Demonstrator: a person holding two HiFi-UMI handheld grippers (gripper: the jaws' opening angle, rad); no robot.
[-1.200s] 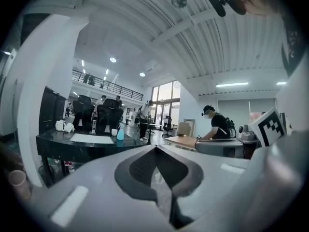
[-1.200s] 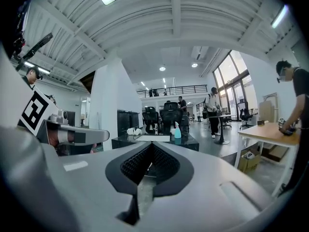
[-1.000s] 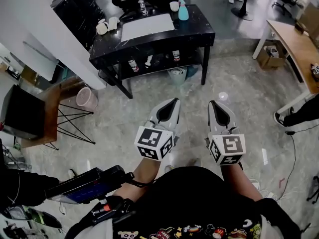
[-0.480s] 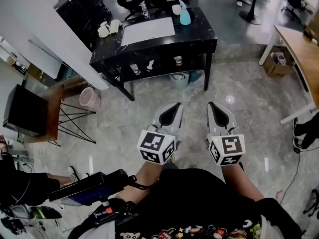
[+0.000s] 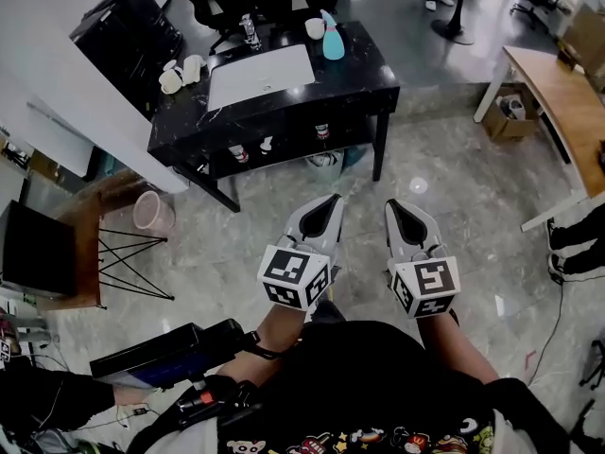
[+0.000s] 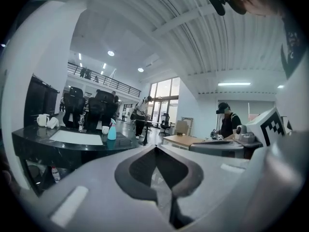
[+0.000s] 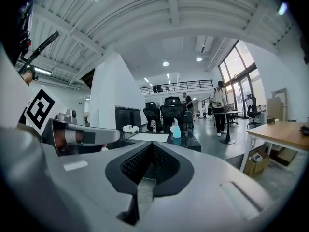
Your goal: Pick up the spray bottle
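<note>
Turquoise plastic spray bottle is seen upright on the black marble worktop, well apart from left tongs and right tongs, both pressed together, empty; small shelf items cannot be identified.

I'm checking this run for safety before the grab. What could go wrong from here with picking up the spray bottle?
1. The left gripper and right gripper are both shut. Either must open first, or it would likely push the spray bottle over.
2. A white cup stands close beside the bottle, so a wide approach might knock it.
3. The bottle stands toward the far side of the black table, so a nudge could send it off.
</note>
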